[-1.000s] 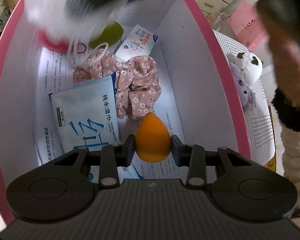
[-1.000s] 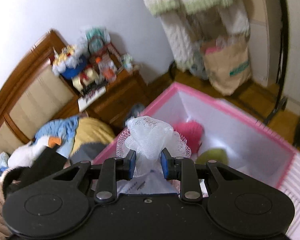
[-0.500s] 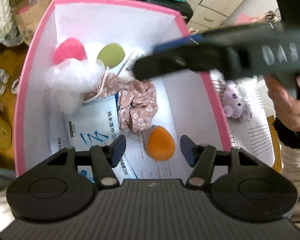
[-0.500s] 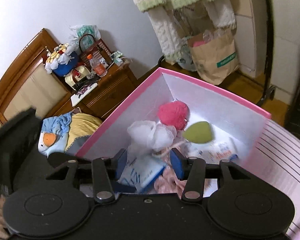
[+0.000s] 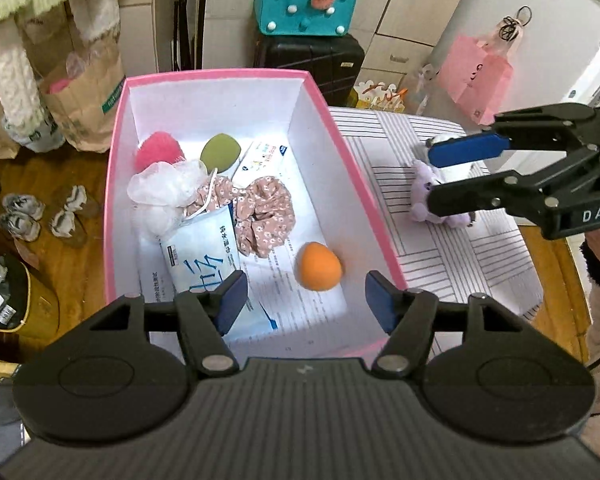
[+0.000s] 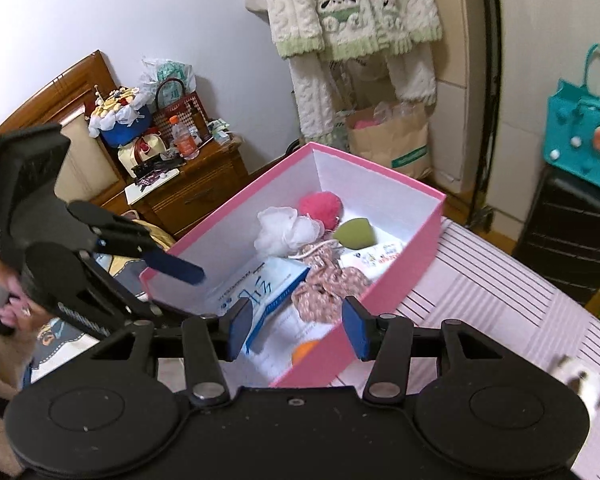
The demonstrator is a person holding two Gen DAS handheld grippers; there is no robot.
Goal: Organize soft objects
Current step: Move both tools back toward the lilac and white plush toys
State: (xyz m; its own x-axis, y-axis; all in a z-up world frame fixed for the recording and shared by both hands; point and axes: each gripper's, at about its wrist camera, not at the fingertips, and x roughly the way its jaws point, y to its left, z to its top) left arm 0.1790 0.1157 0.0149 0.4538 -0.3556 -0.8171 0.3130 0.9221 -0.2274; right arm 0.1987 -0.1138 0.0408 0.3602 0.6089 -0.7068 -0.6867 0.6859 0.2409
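Your left tool (image 5: 302,295) is opening with nothing between its jaws, so take the small lilac plush toy (image 5: 432,194) on the striped desk (image 5: 452,268) by its soft, light, squashy body.

Both views are evenly and fairly brightly lit by soft indoor light, with no hard glare. The white inner walls of the pink box (image 5: 118,184) are the brightest area, nearly washed out at its far end around the green sponge (image 5: 220,153). The orange sponge (image 5: 318,266) casts only a faint soft shadow on the box floor. Fisheye distortion bends straight lines strongly toward the edges of each frame, and the corners fall to black. The centre is sharp; printed text in the box is legible. In the right wrist view, a small plush toy (image 6: 580,380) right of the box is smeared by motion blur.
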